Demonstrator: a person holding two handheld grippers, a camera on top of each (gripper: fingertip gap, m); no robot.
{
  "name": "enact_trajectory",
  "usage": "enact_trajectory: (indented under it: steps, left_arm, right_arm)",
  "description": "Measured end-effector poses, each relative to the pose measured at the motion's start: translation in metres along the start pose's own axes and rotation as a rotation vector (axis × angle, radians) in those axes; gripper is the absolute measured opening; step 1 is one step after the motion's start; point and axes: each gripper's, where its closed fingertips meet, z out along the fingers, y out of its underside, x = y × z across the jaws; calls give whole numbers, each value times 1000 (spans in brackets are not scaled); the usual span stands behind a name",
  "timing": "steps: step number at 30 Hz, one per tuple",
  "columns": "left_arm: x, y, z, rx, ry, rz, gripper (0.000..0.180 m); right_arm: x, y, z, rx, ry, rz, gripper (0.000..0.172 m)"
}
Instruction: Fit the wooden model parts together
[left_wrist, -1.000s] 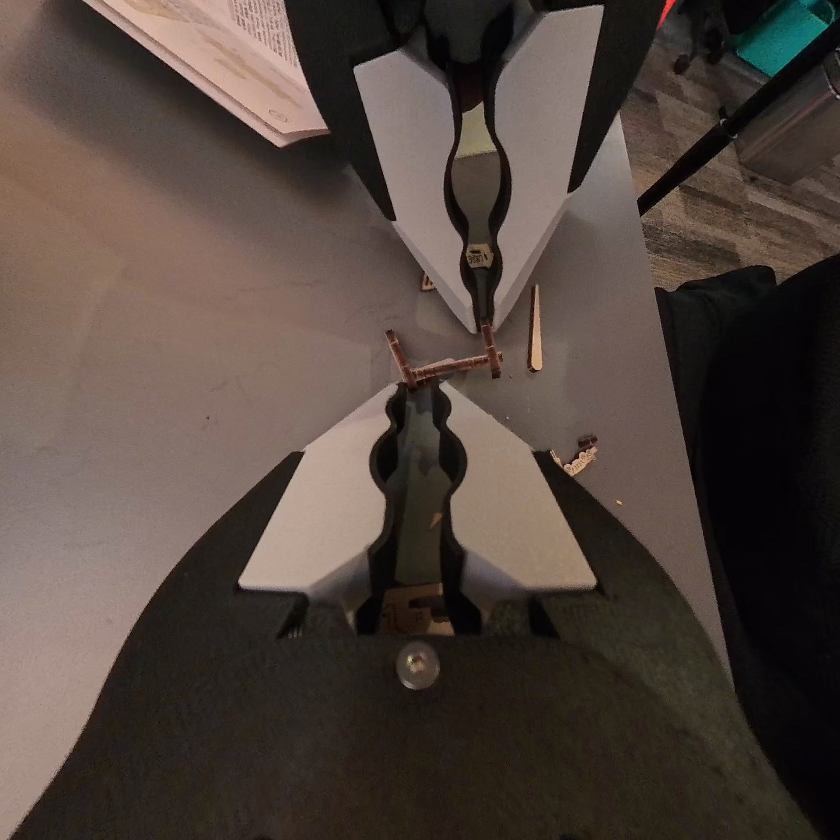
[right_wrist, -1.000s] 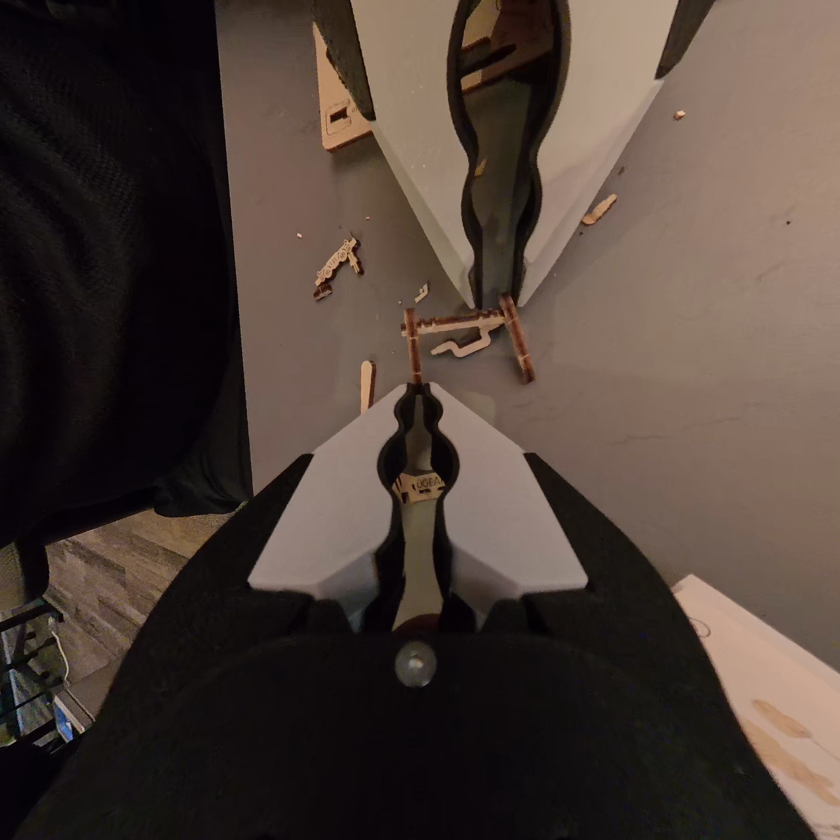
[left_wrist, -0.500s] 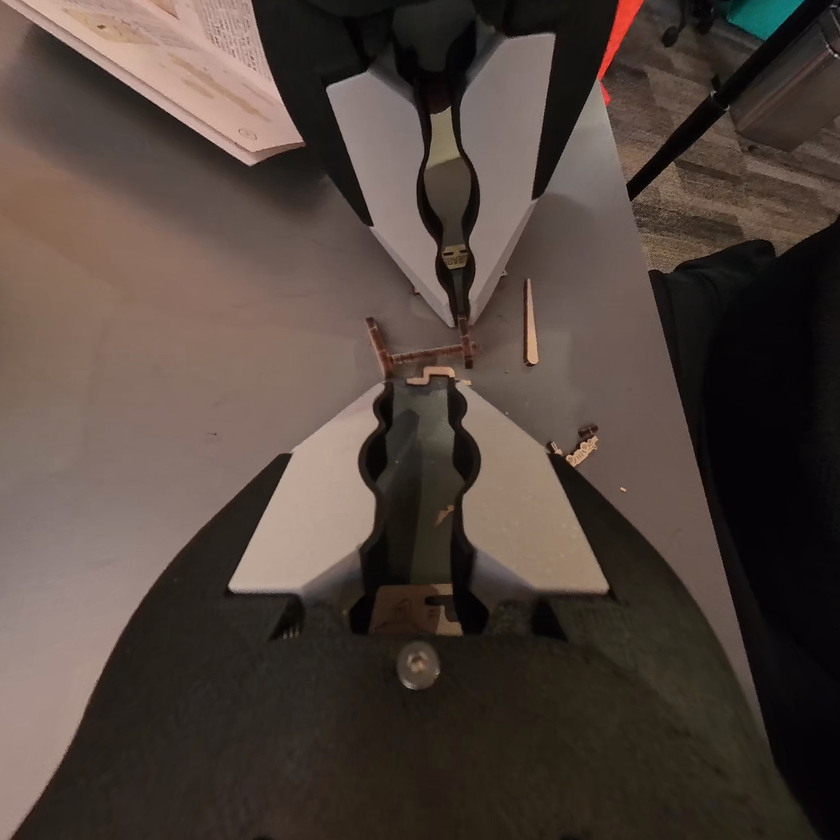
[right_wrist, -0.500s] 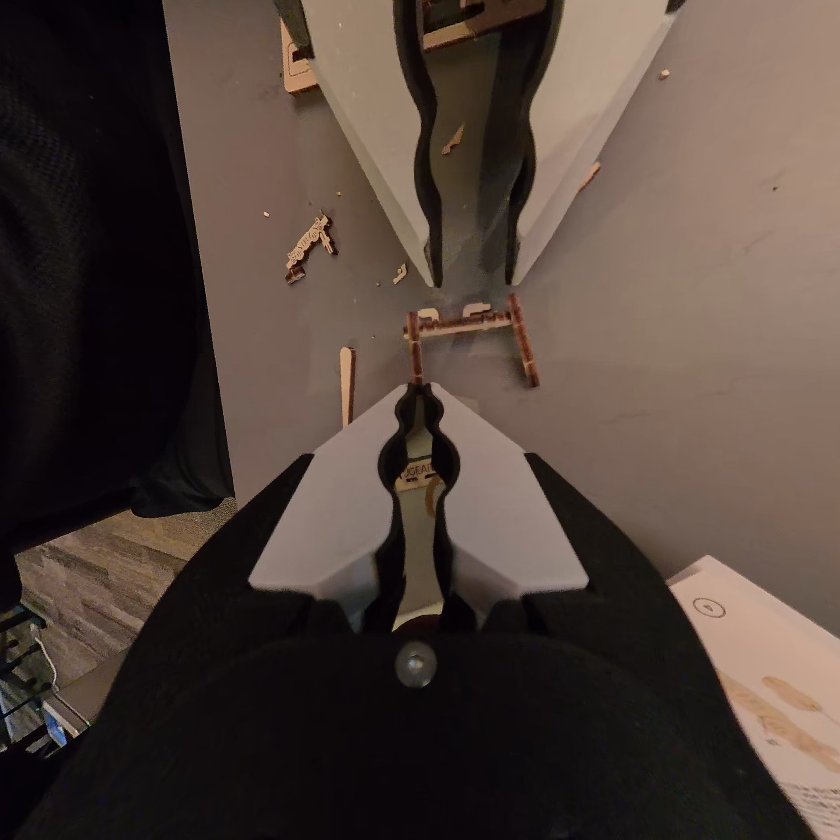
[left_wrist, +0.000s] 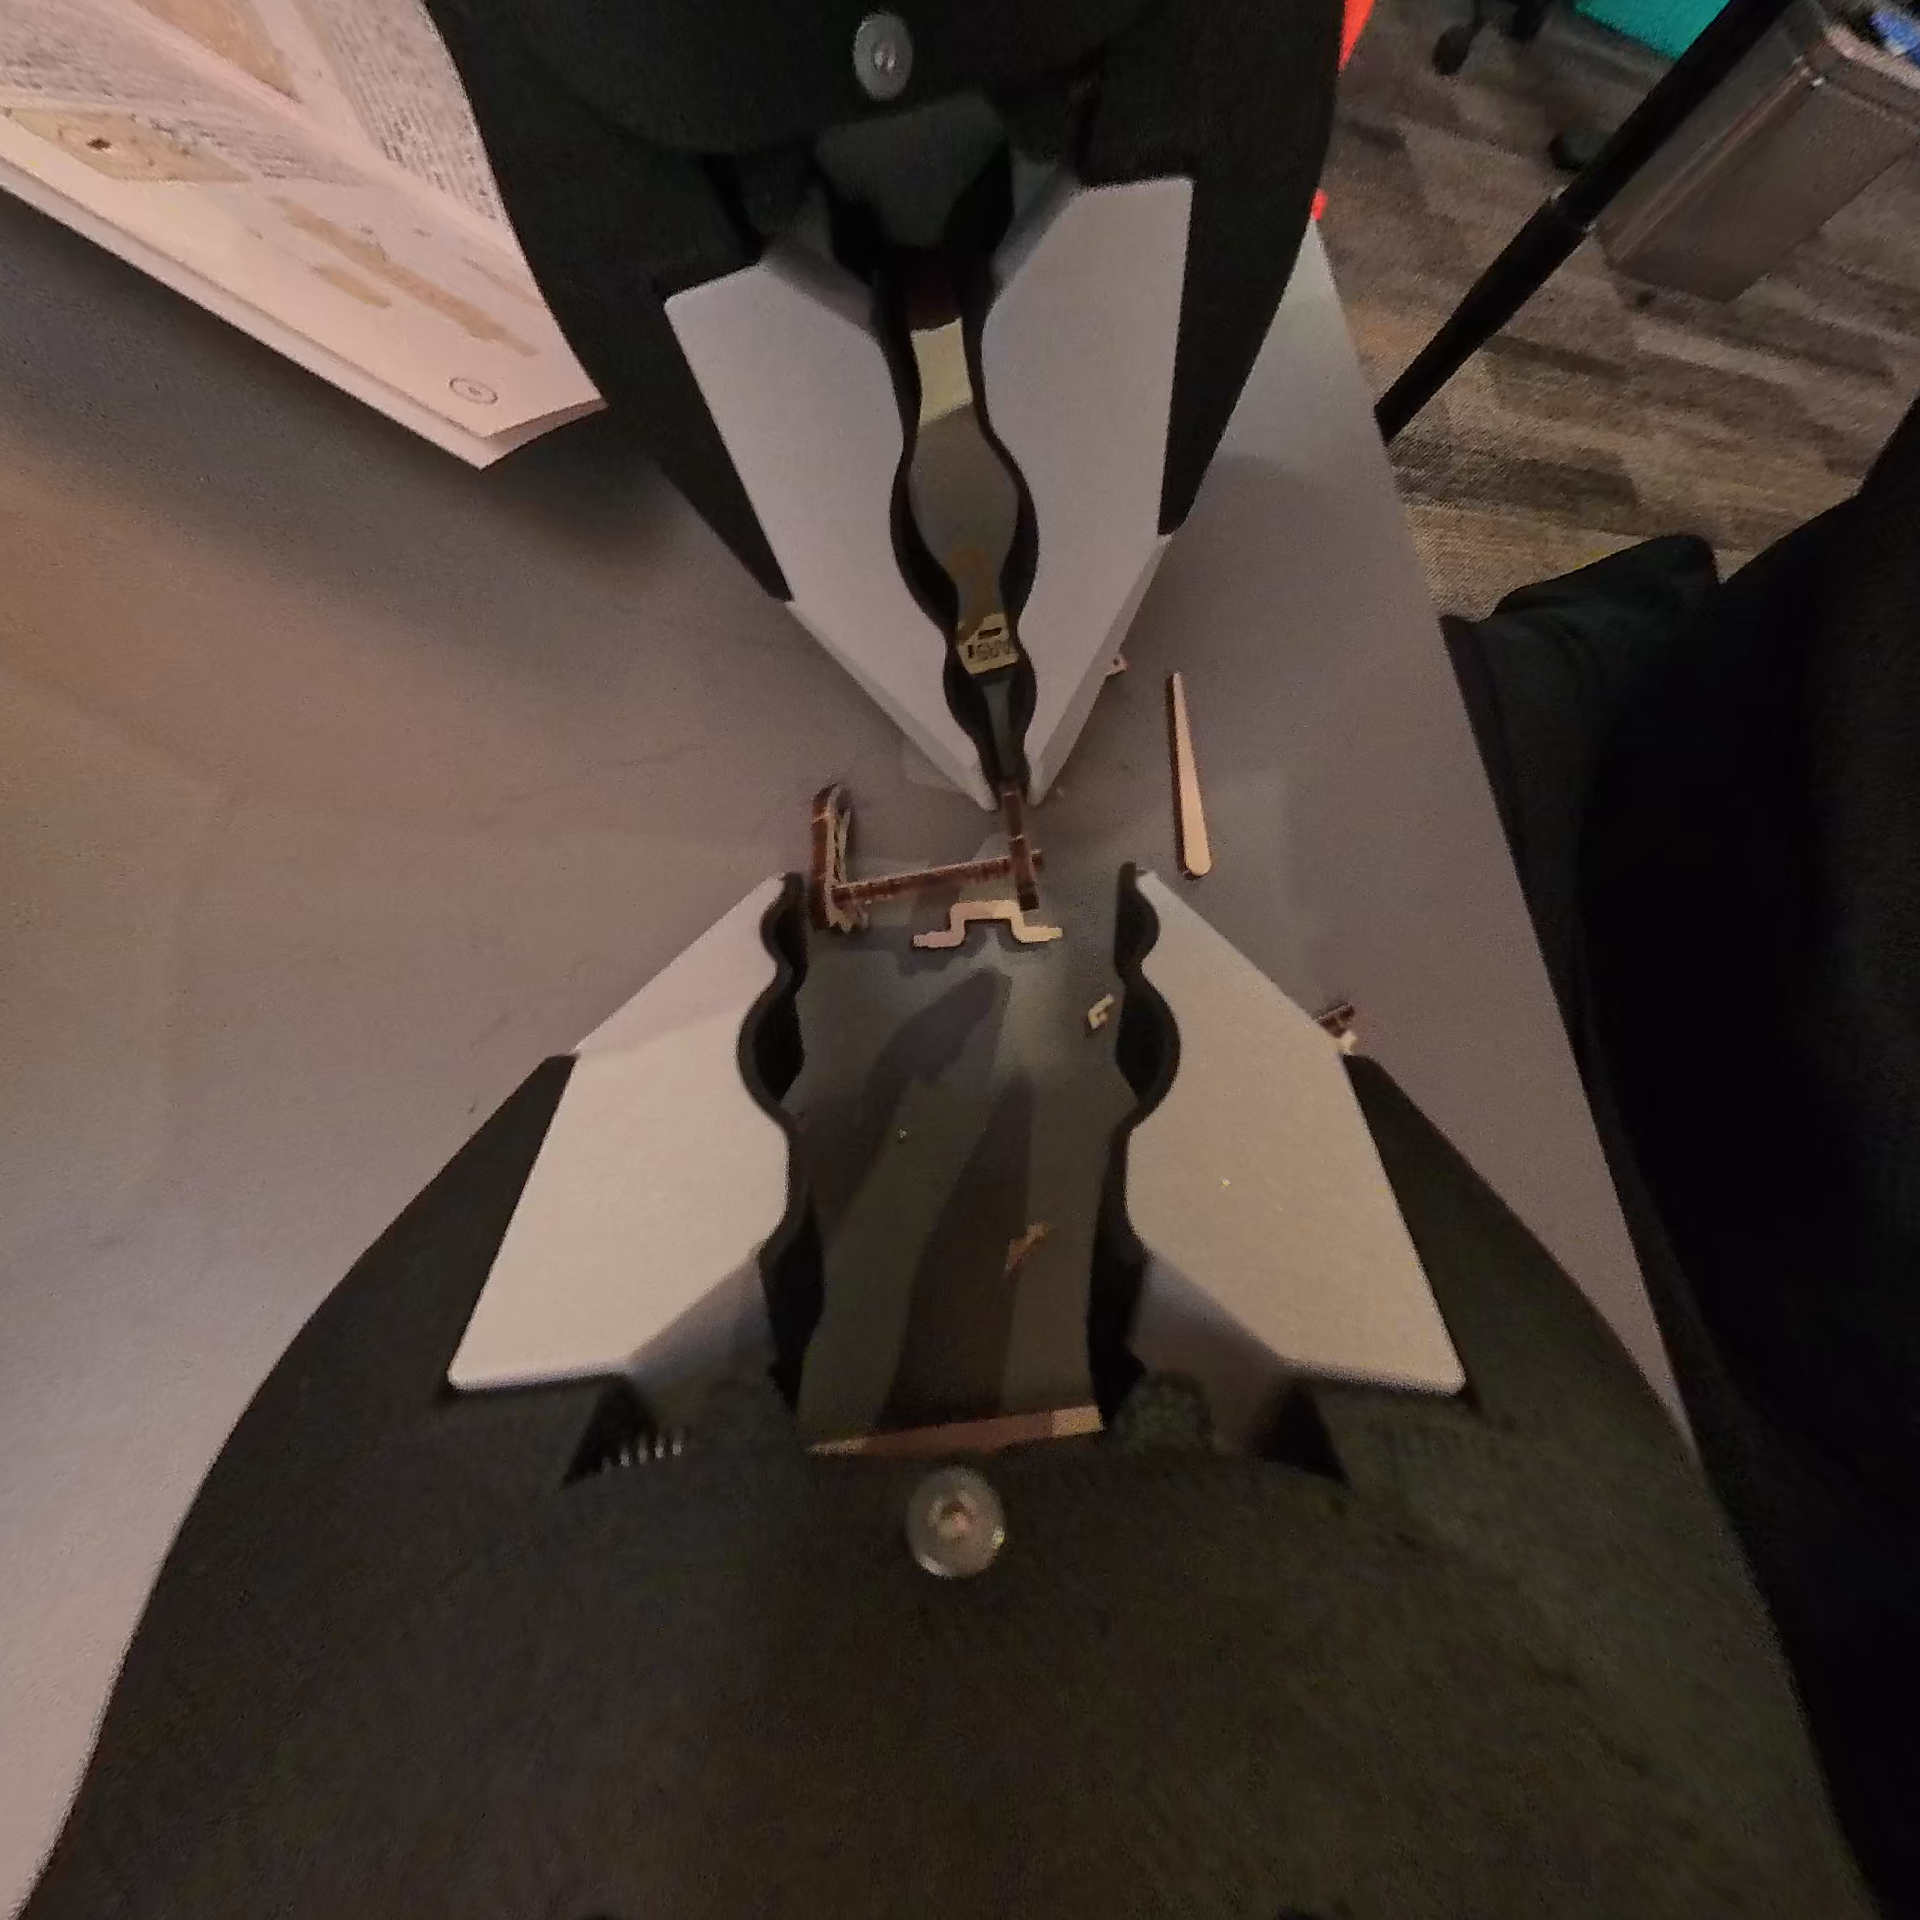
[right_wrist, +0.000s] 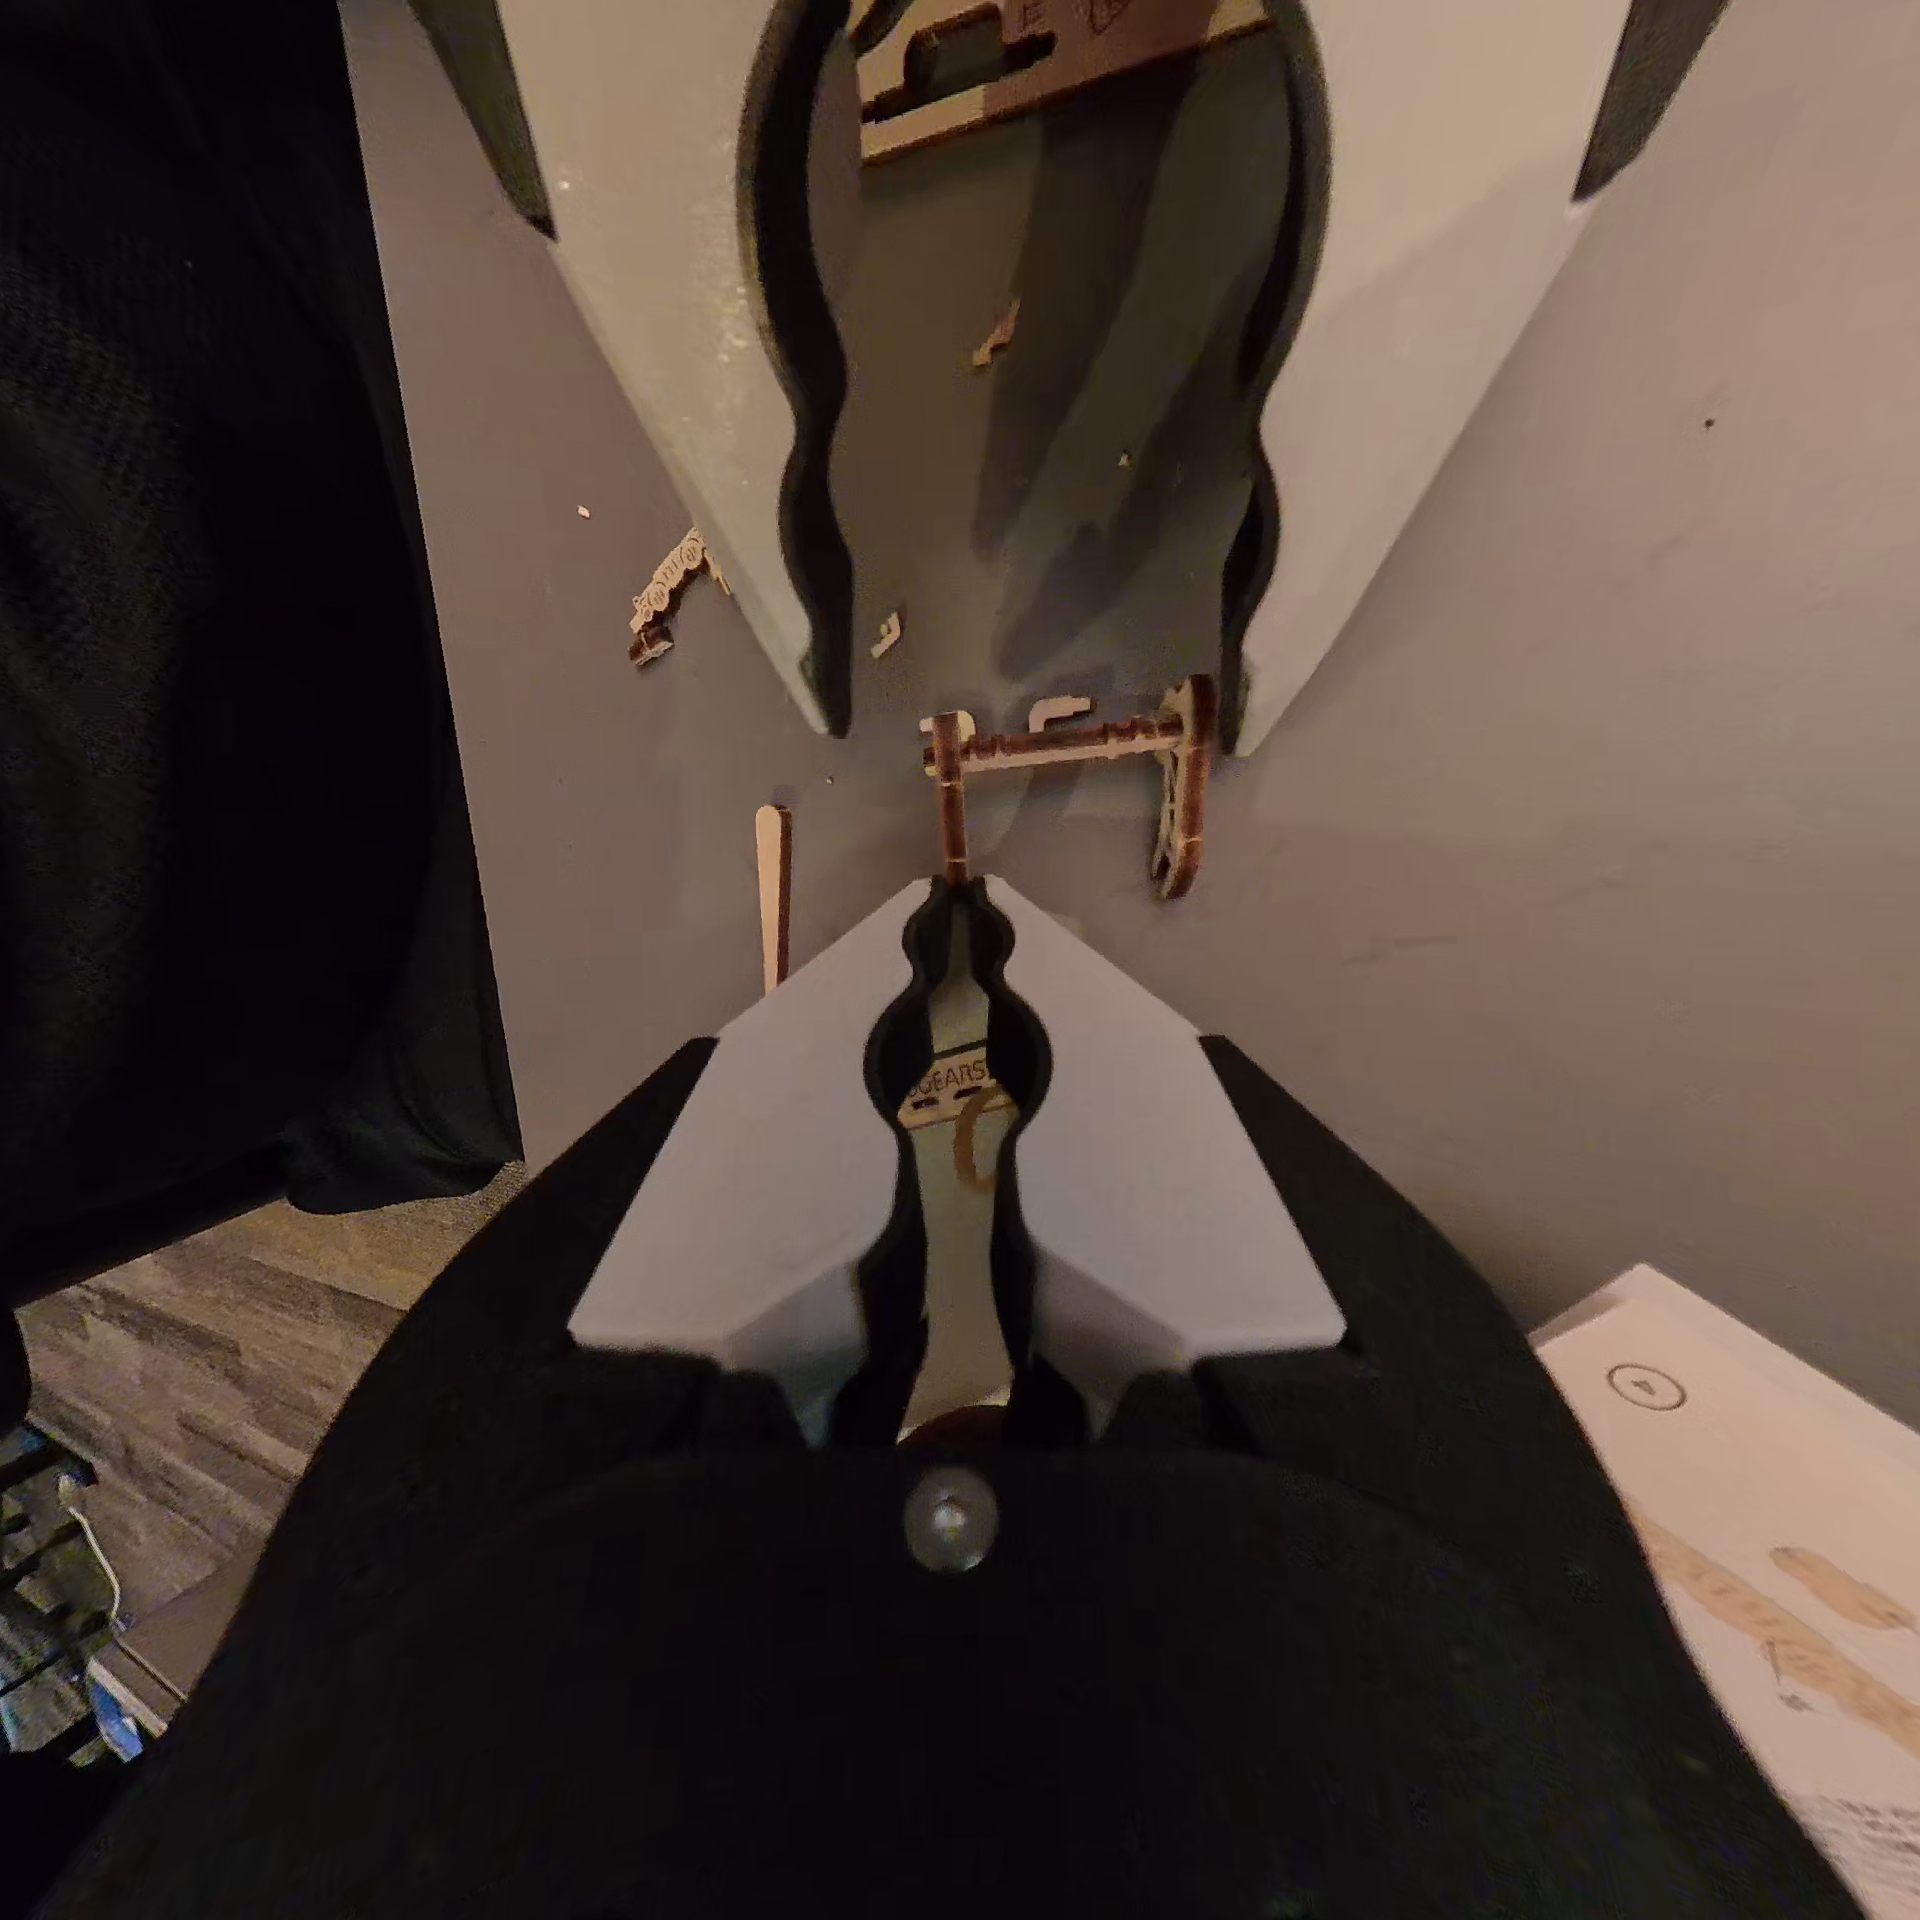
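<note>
Two hand-held grippers meet tip to tip over a grey table scattered with laser-cut wooden pieces. The right gripper is closed tight, its dark pads pinching the near end of one side bar of a small H-shaped wooden frame, a brown-edged assembly of two side bars joined by a notched crossbar; seen from the left wrist view, the same frame sits between the two grippers' tips. The left gripper stands wide open with nothing in its grasp, its fingertips spread to either side of the frame, the left fingertip just beside the frame's far side bar. A pale, stepped flat strip lies on the table inside the open jaws, just behind the crossbar. A slim tapered wooden stick lies on the table to the right of the frame in the left wrist view, near the table's edge, and a tiny offcut rests by the left gripper's right finger. A small ornate wooden part lies apart from the frame near the table's edge. An open instruction booklet lies at the far left of the table, and a dark-clothed person sits at the table's right side
</note>
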Motion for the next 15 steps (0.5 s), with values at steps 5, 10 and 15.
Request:
enact_trajectory:
  steps: [5, 10, 15]
  left_arm:
    - [-5, 0, 4, -28, -48, -12, 56]
    - [-6, 3, 9, -62, -100, -7, 50]
    - [-9, 2, 6, -64, -158, -18, 44]
  right_arm:
    - [1, -2, -1, 11, 1, 9, 0]
    - [-1, -4, -1, 23, -6, 15, 1]
    - [-1, -5, -1, 34, 1, 28, 0]
